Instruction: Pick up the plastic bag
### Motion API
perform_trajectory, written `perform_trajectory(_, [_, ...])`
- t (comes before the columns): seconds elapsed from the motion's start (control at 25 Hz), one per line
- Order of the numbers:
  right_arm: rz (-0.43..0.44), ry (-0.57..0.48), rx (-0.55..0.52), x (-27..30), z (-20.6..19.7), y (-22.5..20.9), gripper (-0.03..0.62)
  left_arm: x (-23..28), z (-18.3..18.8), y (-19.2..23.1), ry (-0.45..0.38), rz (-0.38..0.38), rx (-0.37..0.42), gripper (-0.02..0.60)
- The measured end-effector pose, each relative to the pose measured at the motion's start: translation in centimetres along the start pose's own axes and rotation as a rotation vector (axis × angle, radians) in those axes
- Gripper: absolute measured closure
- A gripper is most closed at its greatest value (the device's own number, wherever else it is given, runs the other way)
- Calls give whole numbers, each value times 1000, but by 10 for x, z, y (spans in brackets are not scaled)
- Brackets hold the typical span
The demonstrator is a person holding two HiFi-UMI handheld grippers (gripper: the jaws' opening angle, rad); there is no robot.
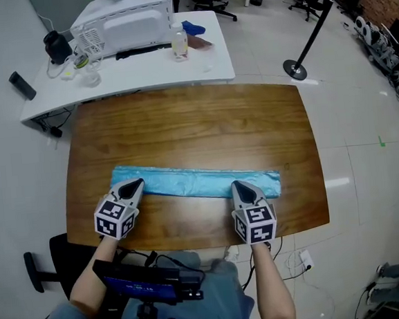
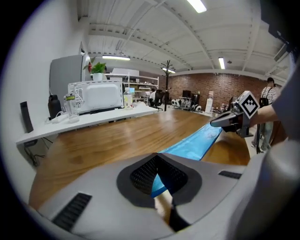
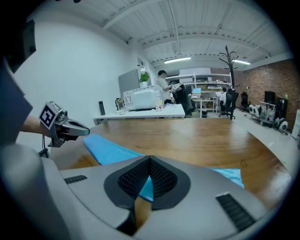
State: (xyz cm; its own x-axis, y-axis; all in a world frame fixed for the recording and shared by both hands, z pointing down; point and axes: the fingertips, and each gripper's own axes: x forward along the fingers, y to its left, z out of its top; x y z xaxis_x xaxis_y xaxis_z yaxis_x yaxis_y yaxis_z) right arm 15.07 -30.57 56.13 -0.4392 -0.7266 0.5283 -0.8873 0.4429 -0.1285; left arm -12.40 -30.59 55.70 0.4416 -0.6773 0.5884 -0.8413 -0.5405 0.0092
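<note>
Right hand-held gripper (image 1: 238,185) is pinched shut on the near edge of the long blue plastic bag (image 1: 194,182) lying flat on the near tabletop (image 1: 183,125), left hand-held gripper (image 1: 137,184) closed over its left end; this light, limp, slippery film probably needs both ends held.

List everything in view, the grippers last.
plastic bag: one, blue, lying lengthwise across the table's near half
table: one, brown wood, centre
desk: one, white, behind the table
microwave: one, white, on the desk
bottle: one, clear, on the desk beside the microwave
stanchion: one, black, on the floor upper right
left gripper: one, grey, fingers together at the bag's left end
right gripper: one, grey, fingers shut on the bag's right part
</note>
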Motion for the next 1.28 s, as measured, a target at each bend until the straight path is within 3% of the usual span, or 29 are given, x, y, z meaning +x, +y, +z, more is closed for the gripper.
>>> perform_trajectory(0.36, [-145, 134, -15, 8, -32, -34, 592, 10, -45, 42, 210, -24, 45, 575])
perform_trajectory(0.6, [-178, 214, -45, 14, -43, -43, 592, 16, -66, 51, 326, -37, 72, 575])
perform_trajectory(0.88, [-200, 219, -23, 15, -45, -46, 592, 18, -67, 51, 342, -49, 38, 572])
perform_trajectory(1.28, [-175, 217, -65, 13, -46, -41, 592, 3, -76, 43, 318, -2, 0, 568])
